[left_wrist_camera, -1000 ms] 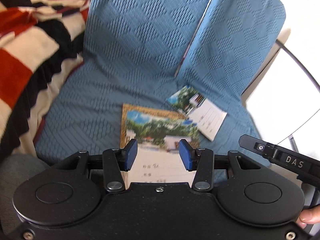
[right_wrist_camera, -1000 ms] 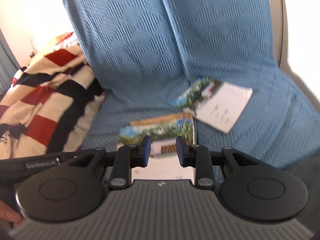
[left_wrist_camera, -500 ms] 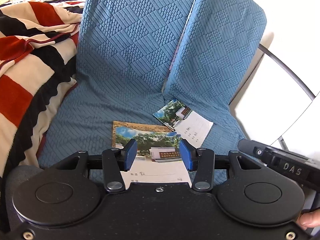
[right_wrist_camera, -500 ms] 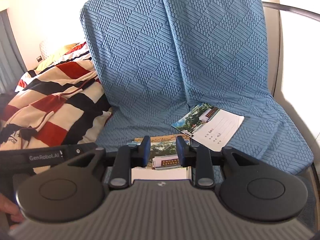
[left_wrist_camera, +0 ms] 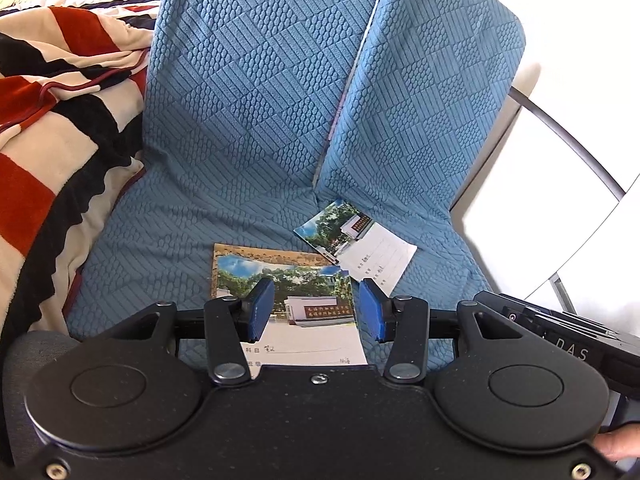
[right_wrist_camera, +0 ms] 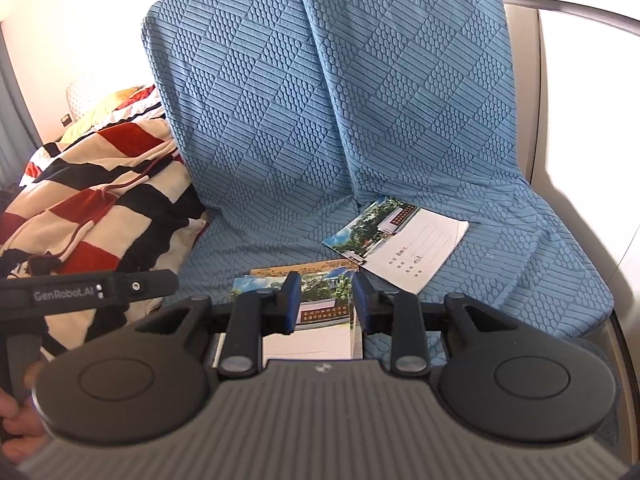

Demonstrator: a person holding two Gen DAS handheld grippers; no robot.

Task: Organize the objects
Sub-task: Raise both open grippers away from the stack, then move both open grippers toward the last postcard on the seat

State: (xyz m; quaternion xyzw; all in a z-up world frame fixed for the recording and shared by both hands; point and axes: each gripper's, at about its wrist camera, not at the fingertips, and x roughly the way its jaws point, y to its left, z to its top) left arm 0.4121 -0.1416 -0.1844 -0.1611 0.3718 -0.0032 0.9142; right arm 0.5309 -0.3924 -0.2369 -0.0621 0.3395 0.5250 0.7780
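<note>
"DAS" is printed on the black gripper body [left_wrist_camera: 568,344] at the lower right of the left wrist view; "GenRobot.AI" on the black gripper bar [right_wrist_camera: 80,290] at the left of the right wrist view. The booklets' writing is too small to read.

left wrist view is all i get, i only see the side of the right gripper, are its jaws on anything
Observer: No. The right gripper is open with nothing between its pads. It hangs over the stack of notebooks, not touching it.
Operator: ok and is my left hand in shot anywhere
Observer: Yes, in the right wrist view. The left hand shows at the lower left edge, fingers curled, just under the black body of the left gripper.
</note>
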